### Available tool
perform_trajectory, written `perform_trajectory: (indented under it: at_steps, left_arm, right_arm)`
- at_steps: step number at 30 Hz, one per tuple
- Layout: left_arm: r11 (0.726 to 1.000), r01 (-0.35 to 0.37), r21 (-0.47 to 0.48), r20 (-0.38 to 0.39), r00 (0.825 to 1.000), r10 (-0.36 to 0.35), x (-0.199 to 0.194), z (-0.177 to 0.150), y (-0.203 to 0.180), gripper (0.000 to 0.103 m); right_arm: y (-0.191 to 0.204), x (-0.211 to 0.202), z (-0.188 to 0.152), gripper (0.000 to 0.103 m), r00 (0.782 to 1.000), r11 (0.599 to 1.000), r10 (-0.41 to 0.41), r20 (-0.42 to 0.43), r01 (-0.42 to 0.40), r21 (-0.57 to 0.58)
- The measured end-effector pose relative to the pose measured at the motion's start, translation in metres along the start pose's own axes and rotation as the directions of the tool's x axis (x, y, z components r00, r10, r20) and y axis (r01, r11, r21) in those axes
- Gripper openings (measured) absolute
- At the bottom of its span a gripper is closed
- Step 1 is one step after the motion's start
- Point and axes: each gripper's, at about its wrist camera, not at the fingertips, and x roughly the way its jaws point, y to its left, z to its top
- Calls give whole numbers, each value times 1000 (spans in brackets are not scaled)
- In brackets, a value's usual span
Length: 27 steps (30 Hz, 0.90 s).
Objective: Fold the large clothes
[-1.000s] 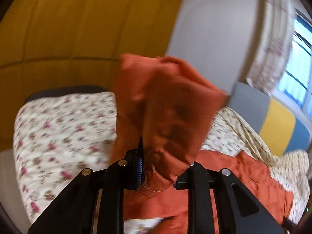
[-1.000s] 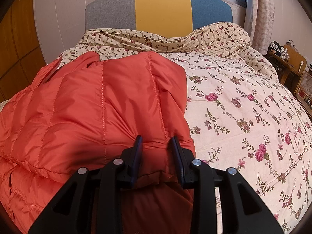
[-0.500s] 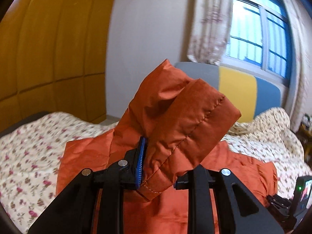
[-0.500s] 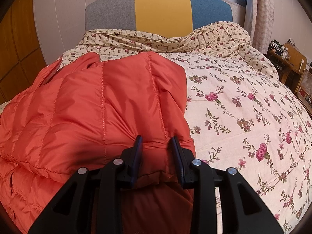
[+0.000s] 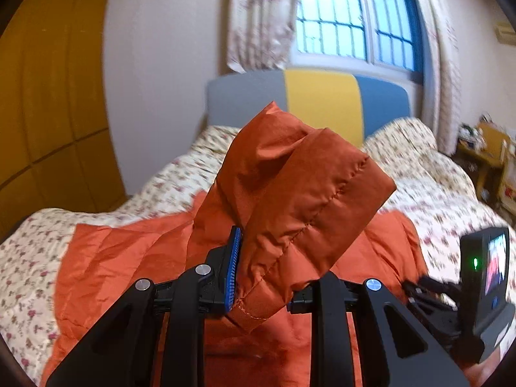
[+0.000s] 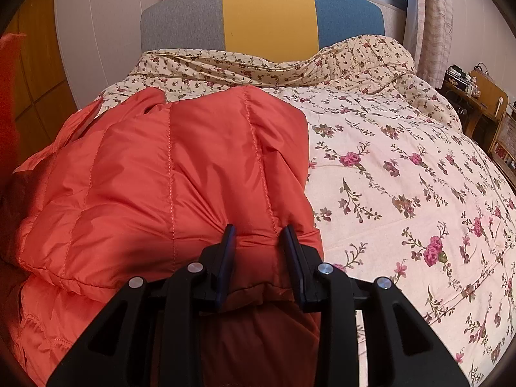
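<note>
Mid-fold: left gripper (image 5: pixel 264 277) clamped on jacket (image 6: pixel 180 174) sleeve, lifted; right gripper (image 6: pixel 258 258) pinches folded edge. Next: lay sleeve across body.

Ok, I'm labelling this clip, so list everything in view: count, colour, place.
jacket: one, orange quilted, spread on the near left of the bed, partly folded
sleeve: one, orange, lifted above the jacket
quilt: one, cream with pink flowers, covering the bed
headboard: one, grey, yellow and blue panels, at the far end of the bed
window: one, blue frame with bars, above the headboard
curtains: pale, patterned, one each side of the window
wardrobe: yellow-brown panels, left wall
desk: one, wooden, cluttered, right of the bed
left gripper: black, blue pad, shut on the sleeve
right gripper: black, shut on the jacket's near edge
</note>
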Motion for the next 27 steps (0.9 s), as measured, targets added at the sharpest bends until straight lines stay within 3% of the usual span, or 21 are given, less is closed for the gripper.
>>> perform_trajectory:
  at_steps: [8, 15, 17, 19, 22, 27]
  left_arm:
    - [996, 60, 66, -83, 995, -55, 28, -19, -26, 22]
    - [990, 110, 86, -111, 989, -100, 52, -20, -40, 23]
    - [986, 132, 97, -144, 983, -117, 59, -22, -44, 38]
    - [977, 184, 107, -168, 972, -165, 58, -26, -48, 90]
    - [973, 204, 108, -107, 975, -192, 35, -27, -46, 95]
    - [968, 249, 35, -68, 967, -247, -3, -28, -18, 97]
  right_arm:
    - [0, 0, 0, 30, 1000, 1000, 1, 0, -1, 1]
    - [-1, 0, 0, 30, 1000, 1000, 3, 1, -3, 4]
    - [0, 1, 0, 30, 1000, 1000, 5, 1, -5, 5]
    - [0, 1, 0, 30, 1000, 1000, 5, 0, -5, 5]
    - [0, 1, 0, 30, 1000, 1000, 5, 1, -5, 6]
    - [-1, 1, 0, 30, 1000, 1000, 7, 1, -7, 7]
